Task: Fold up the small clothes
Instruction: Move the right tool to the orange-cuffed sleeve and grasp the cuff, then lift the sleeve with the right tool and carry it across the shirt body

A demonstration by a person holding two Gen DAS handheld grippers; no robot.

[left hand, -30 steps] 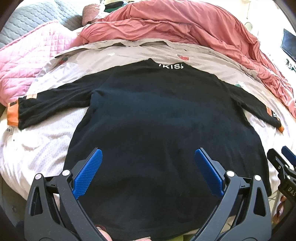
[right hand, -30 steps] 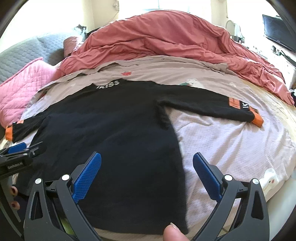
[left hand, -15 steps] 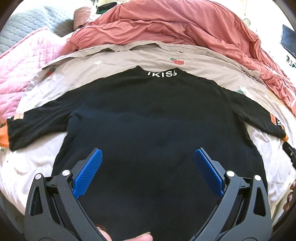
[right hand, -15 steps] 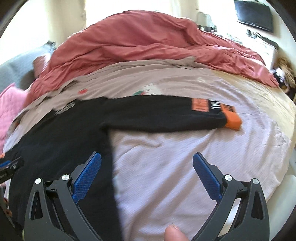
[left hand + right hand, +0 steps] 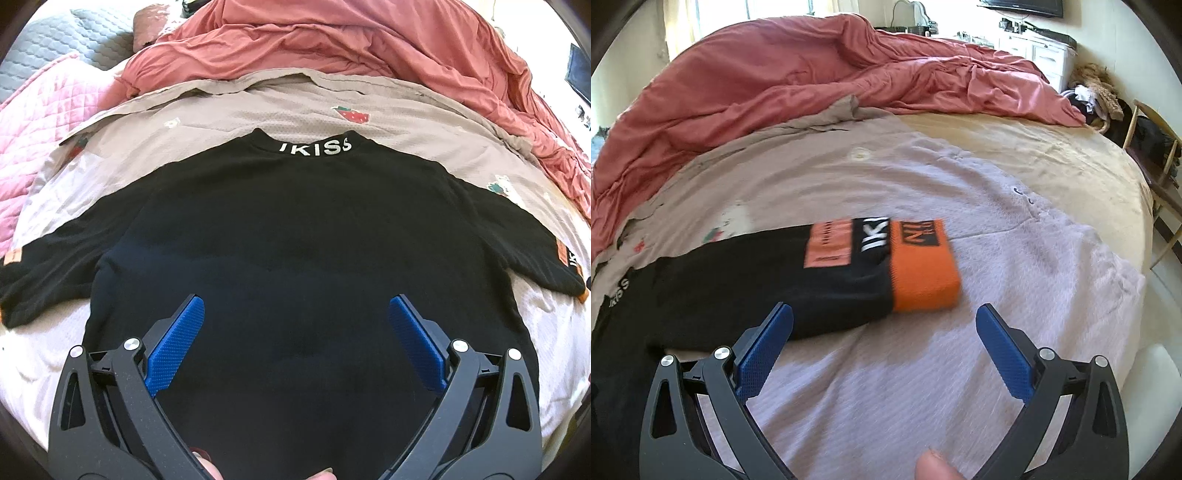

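Note:
A black long-sleeved shirt (image 5: 295, 236) with a white "IKISS" collar lies spread flat on the bed, both sleeves out to the sides. My left gripper (image 5: 295, 314) is open and empty, hovering over the lower middle of the shirt. In the right wrist view the shirt's right sleeve (image 5: 768, 280) ends in an orange cuff (image 5: 923, 273). My right gripper (image 5: 884, 321) is open and empty, just in front of that cuff, apart from it.
The shirt rests on a pale lilac sheet (image 5: 923, 387) over a beige blanket (image 5: 258, 107). A rumpled red duvet (image 5: 351, 44) is heaped at the back; a pink quilt (image 5: 40, 122) lies far left. A wooden chair (image 5: 1156, 147) stands off the bed's right edge.
My right gripper has swung right, from the shirt's body to the orange cuff of the right sleeve. My left gripper has shifted from the hem toward the shirt's centre.

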